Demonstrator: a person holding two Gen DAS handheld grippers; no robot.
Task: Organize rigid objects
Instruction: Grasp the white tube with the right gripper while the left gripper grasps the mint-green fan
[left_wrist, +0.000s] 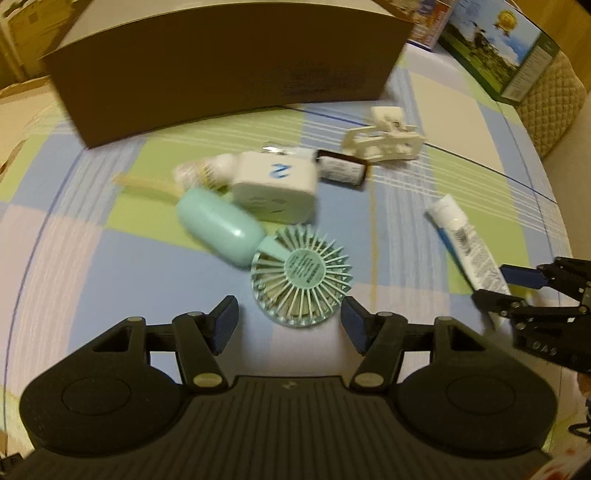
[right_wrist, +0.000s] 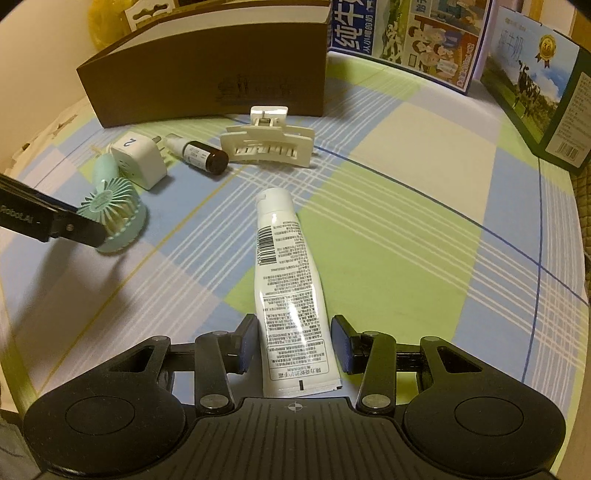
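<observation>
A mint hand fan (left_wrist: 299, 280) lies on the checked cloth, its round head between the open fingers of my left gripper (left_wrist: 290, 325); it also shows in the right wrist view (right_wrist: 112, 210). A white tube (right_wrist: 288, 291) lies lengthwise between the open fingers of my right gripper (right_wrist: 293, 347), apart from both pads; in the left wrist view the tube (left_wrist: 465, 243) runs to the right gripper (left_wrist: 517, 291). Behind lie a white plug adapter (left_wrist: 277, 184), a dark small bottle (right_wrist: 201, 157) and a cream hair claw (right_wrist: 267, 142).
A brown cardboard box (right_wrist: 207, 70) stands at the back of the table. Printed cartons (right_wrist: 417, 40) and a green carton (right_wrist: 543, 96) stand at the back right. A quilted cushion (left_wrist: 554, 103) is off the table's right edge.
</observation>
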